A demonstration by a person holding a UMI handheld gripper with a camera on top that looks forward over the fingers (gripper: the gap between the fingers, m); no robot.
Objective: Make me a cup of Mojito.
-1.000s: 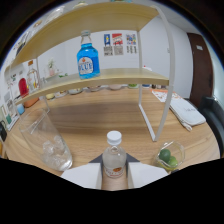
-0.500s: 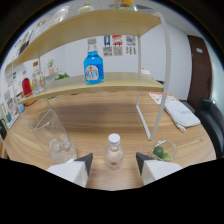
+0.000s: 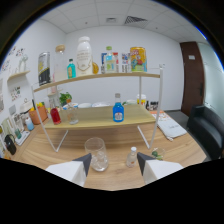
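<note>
Clear glass (image 3: 96,154) beside small bottle (image 3: 131,157), tool (image 3: 114,167) open

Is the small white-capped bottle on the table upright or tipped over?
Upright. The small bottle stands on the wooden table with its white cap on top, beside the clear glass, beyond the open gripper, untouched.

A single claw-mounted camera looks forward from well back above the table (image 3: 60,150), facing the shelf (image 3: 100,117).

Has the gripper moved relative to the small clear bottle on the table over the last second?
Yes. The gripper has pulled back and up: the small clear bottle, earlier between its open fingers, now stands ahead of them beside the glass, and the shelf's upper tier has come into view.
</note>
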